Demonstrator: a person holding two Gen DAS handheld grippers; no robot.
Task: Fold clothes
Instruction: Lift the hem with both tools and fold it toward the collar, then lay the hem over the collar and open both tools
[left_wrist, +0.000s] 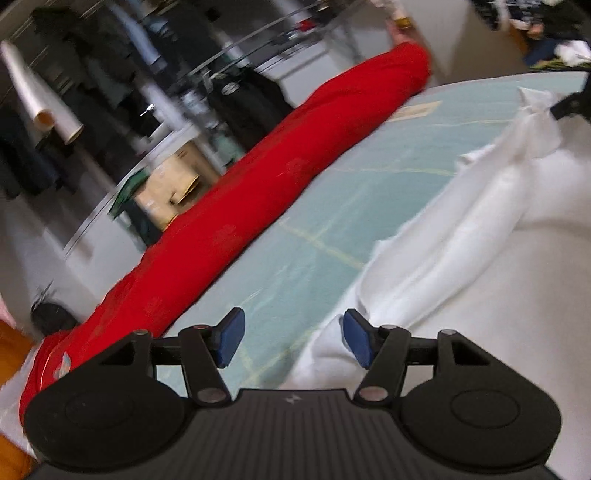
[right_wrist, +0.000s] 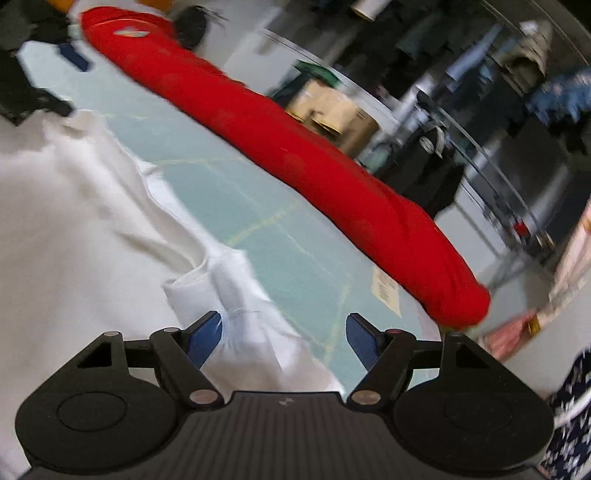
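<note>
A white garment (left_wrist: 480, 240) lies bunched in folds on the teal mat (left_wrist: 332, 221). My left gripper (left_wrist: 293, 339) is open just above the mat at the garment's edge. Its right pad is beside the cloth and nothing is gripped. In the right wrist view the white garment (right_wrist: 74, 221) spreads to the left. My right gripper (right_wrist: 284, 339) is open over a ridge of it. The cloth lies between the pads near the left one, and they do not press on it. A red garment (left_wrist: 277, 177) (right_wrist: 295, 147) lies rolled along the mat's far edge.
A paper label (right_wrist: 386, 291) lies on the mat (right_wrist: 277, 229) near the red roll's end. Beyond the table edge stand a cardboard box (right_wrist: 332, 110) and racks of dark hanging clothes. Dark-blue patterned cloth (right_wrist: 572, 406) shows at the lower right.
</note>
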